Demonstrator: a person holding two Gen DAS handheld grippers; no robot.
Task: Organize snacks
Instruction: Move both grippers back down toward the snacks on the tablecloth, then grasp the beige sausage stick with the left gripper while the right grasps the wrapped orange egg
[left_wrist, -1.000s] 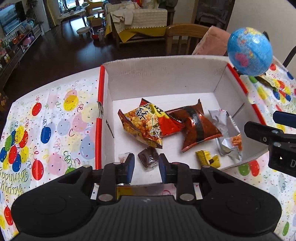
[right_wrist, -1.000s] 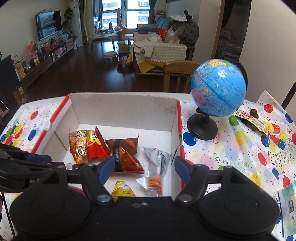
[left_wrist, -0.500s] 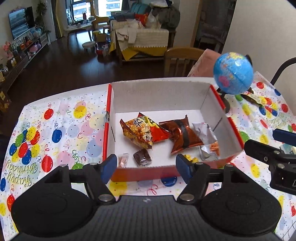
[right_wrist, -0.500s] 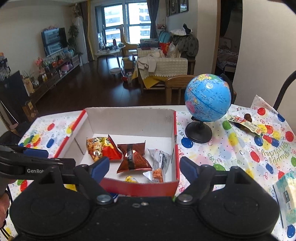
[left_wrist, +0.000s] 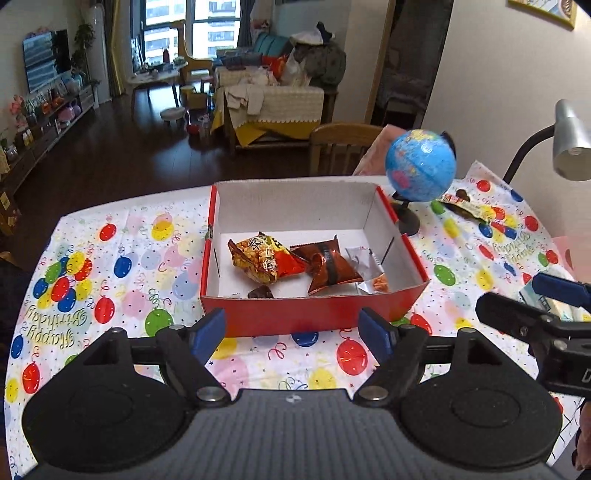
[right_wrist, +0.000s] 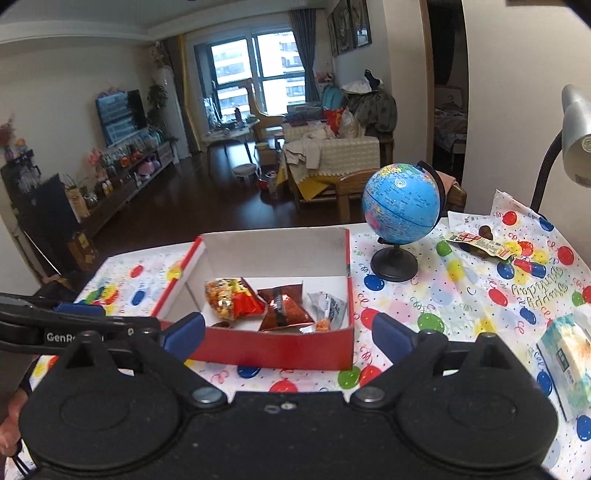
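Note:
A red cardboard box (left_wrist: 314, 314) with a white inside stands on the balloon tablecloth; it also shows in the right wrist view (right_wrist: 273, 349). In it lie an orange snack bag (left_wrist: 262, 260), a brown-red bag (left_wrist: 328, 267), a silver packet (left_wrist: 365, 262) and a small dark candy (left_wrist: 260, 293). My left gripper (left_wrist: 291, 336) is open and empty, held back from the box's near wall. My right gripper (right_wrist: 288, 338) is open and empty, also in front of the box. A snack wrapper (right_wrist: 480, 243) lies on the table to the right of the globe.
A blue globe (right_wrist: 400, 210) on a black stand is right of the box. A desk lamp (right_wrist: 576, 136) rises at the far right. A tissue pack (right_wrist: 569, 362) lies at the right front. A wooden chair (left_wrist: 343, 147) stands behind the table.
Both grippers have pulled back and up from the box. My left gripper, a second ago narrowly parted around the dark candy inside the box, has opened wide and left it there.

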